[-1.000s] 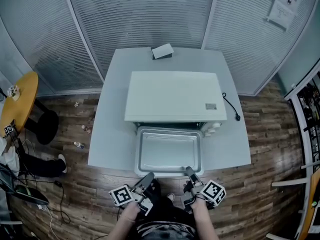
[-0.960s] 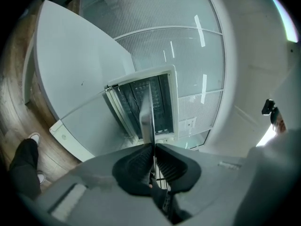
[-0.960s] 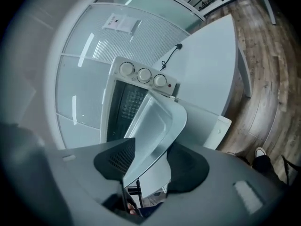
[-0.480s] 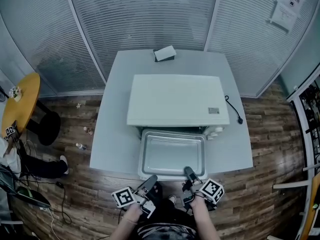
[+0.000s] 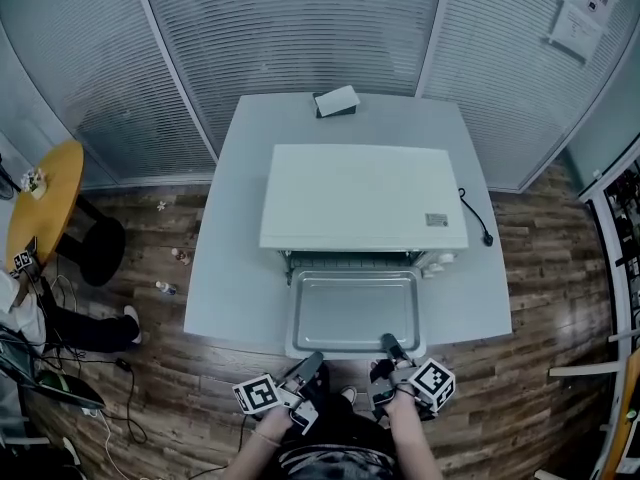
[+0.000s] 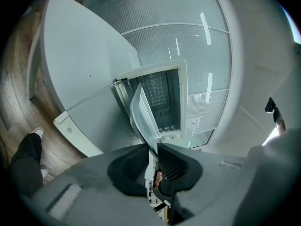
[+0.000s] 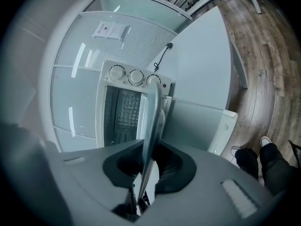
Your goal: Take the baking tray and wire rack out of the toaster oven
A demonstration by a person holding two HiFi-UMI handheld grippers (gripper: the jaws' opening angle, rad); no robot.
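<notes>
- The right tool is what has changed. Its jaws have just been closing, and they now pinch the near rim of the baking tray. In the right gripper view the thin metal edge runs straight up between its pads.
- The left tool sits just beside it on the same rim. Its jaws have just been opening by a hair, yet the tray's edge is between the pads and they look pressed onto it. I read it as clamped.
- The tray lies flat and stretches away from both tool tips. Its far end is at the open mouth of the toaster oven, which stands beyond the tools on the grey counter.
- Neither hand has moved along the rim since a second ago, and the tray looks no further out than it was.
- To my eye, this means the two-handed hold is now complete. The next move should be a level pull back toward the person, until the far end clears the oven.
- With the thin rim held only at its near edge, the far end could dip as it comes free.
- Past the tool tips, a gridded surface shows inside the cavity. I cannot tell whether that is the wire rack, so that half of the job looks still to be done.
</notes>
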